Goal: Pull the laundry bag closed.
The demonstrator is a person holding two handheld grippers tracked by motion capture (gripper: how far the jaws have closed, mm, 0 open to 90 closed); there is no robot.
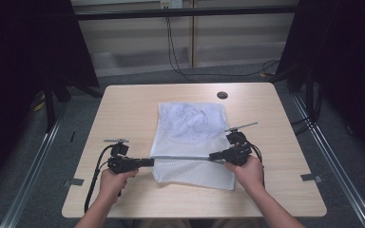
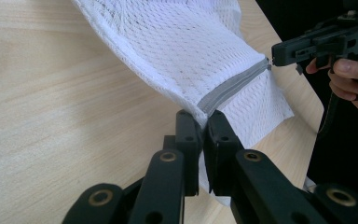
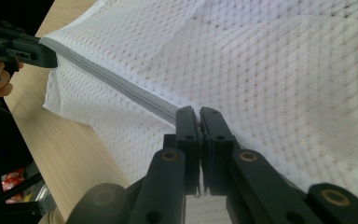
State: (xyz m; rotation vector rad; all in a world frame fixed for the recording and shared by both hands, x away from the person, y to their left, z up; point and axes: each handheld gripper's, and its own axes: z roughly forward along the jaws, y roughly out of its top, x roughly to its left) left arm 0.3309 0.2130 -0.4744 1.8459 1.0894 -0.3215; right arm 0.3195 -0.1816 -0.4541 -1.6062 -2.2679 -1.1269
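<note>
Left tool [image 1: 148, 162] and right tool [image 1: 212, 156] clamped shut, tips facing.

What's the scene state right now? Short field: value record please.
surface: light wooden table
item: white mesh laundry bag with grey zipper across it near the person's end
contents: something pale bunched inside, not identifiable
left gripper: jaws shut on the zipper's left end
right gripper: jaws shut on the zipper line at its right end
zipper: pulled taut between the two grippers, lifted off the table
bag end nearest the person: folded under the zipper, lying on the table
</note>
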